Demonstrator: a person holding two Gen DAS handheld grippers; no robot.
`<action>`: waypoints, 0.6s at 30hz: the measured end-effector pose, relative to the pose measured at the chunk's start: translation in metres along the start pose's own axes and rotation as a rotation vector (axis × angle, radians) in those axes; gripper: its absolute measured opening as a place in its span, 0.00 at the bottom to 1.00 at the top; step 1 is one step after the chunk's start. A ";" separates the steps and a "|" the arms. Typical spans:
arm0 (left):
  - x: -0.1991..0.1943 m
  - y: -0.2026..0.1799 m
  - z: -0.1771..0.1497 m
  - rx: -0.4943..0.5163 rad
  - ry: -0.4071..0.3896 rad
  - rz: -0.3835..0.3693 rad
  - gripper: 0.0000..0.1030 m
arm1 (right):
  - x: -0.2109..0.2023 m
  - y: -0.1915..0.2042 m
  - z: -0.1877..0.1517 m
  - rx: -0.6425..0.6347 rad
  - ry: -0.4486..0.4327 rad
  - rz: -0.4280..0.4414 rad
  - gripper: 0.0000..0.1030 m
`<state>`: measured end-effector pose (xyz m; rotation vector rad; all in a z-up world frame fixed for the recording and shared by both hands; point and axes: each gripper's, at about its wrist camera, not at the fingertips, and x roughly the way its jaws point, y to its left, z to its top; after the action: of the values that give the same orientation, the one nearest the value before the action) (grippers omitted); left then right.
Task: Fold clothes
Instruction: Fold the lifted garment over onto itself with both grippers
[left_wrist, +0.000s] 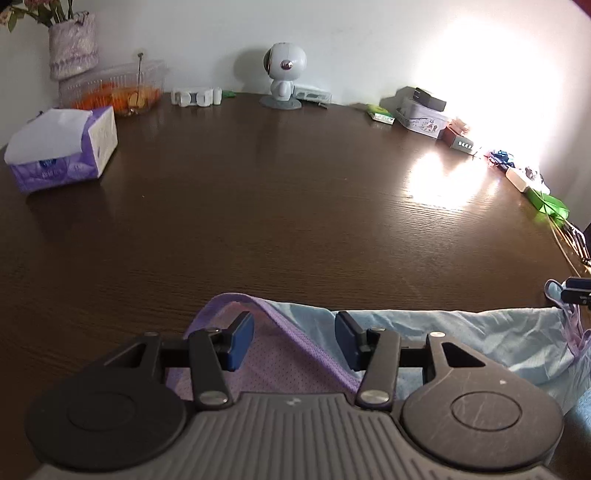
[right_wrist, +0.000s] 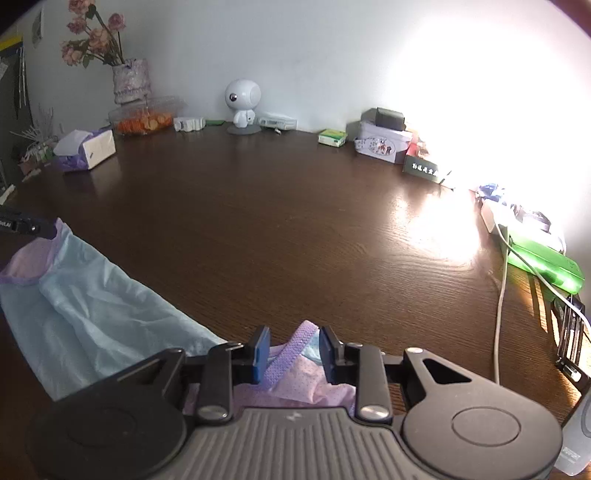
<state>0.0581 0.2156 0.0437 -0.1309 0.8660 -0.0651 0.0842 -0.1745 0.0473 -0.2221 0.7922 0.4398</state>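
A light blue garment with purple trim lies along the near edge of the dark wooden table. My left gripper is open, its blue pads either side of the purple band at the garment's left corner. My right gripper is open with a narrower gap, its pads straddling a purple band at the garment's right corner. The blue cloth stretches left from it to the other gripper's tip. The right gripper's tip shows at the right edge of the left wrist view.
A purple tissue box stands at the left. Along the back wall are a flower vase, a clear food container, a white robot figure, tins and boxes. A green case and white cable lie at the right.
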 end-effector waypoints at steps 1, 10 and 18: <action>0.003 0.000 -0.001 -0.012 -0.006 -0.009 0.42 | 0.008 0.002 0.000 0.000 0.016 -0.025 0.28; 0.000 0.006 -0.020 -0.142 -0.070 0.029 0.03 | -0.022 -0.013 -0.023 0.153 -0.147 -0.103 0.02; -0.008 0.005 -0.033 -0.209 -0.085 0.054 0.02 | -0.085 -0.005 -0.105 0.310 -0.287 -0.148 0.02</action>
<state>0.0276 0.2183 0.0282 -0.3037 0.7891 0.0811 -0.0330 -0.2417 0.0376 0.0713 0.5480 0.1981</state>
